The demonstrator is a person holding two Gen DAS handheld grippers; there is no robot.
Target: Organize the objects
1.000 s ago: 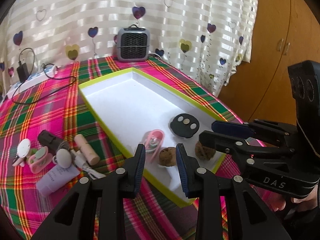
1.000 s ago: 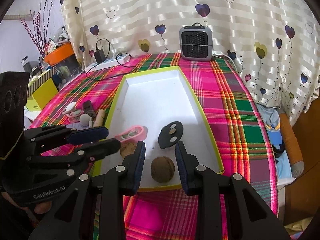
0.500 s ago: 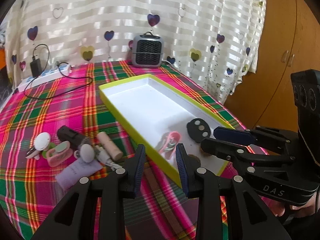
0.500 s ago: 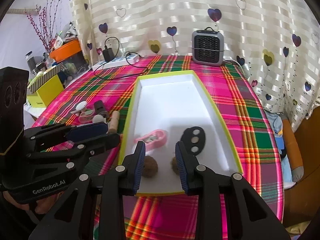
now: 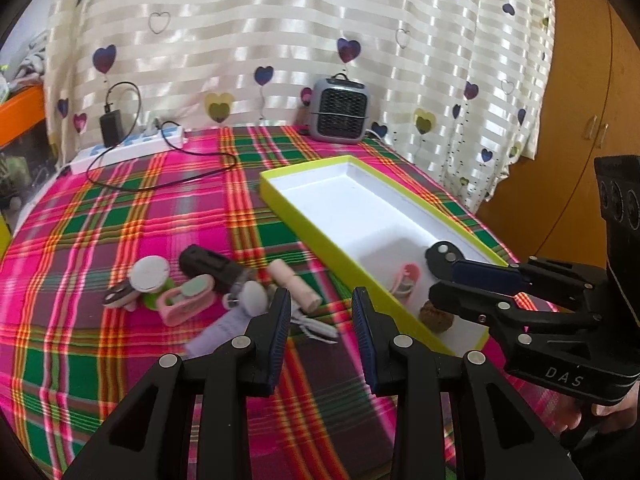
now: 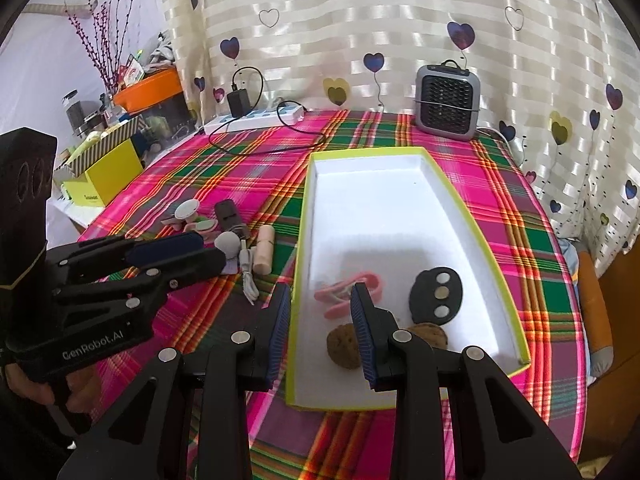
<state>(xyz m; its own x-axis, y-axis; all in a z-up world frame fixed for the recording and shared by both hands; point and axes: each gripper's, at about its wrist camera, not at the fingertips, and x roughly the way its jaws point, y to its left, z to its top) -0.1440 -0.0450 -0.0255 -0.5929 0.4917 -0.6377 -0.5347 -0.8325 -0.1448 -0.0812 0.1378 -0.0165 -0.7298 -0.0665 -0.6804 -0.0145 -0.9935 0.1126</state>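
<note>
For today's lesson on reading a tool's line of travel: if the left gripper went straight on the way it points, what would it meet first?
Probably the white coiled cable lying on the plaid tablecloth, seen between the open left gripper tips. Depth is unclear, so it might touch the cloth just short of it.

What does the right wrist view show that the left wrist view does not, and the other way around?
Only the right wrist view shows the second walnut beside the black oval piece, the yellow box and the branches off the table's left.

Only the left wrist view shows the lilac tube among the loose items and the wooden cupboard.

Both show the lime-edged tray, the pink clip, one walnut, the grey heater, the power strip and the checked cloth.
</note>
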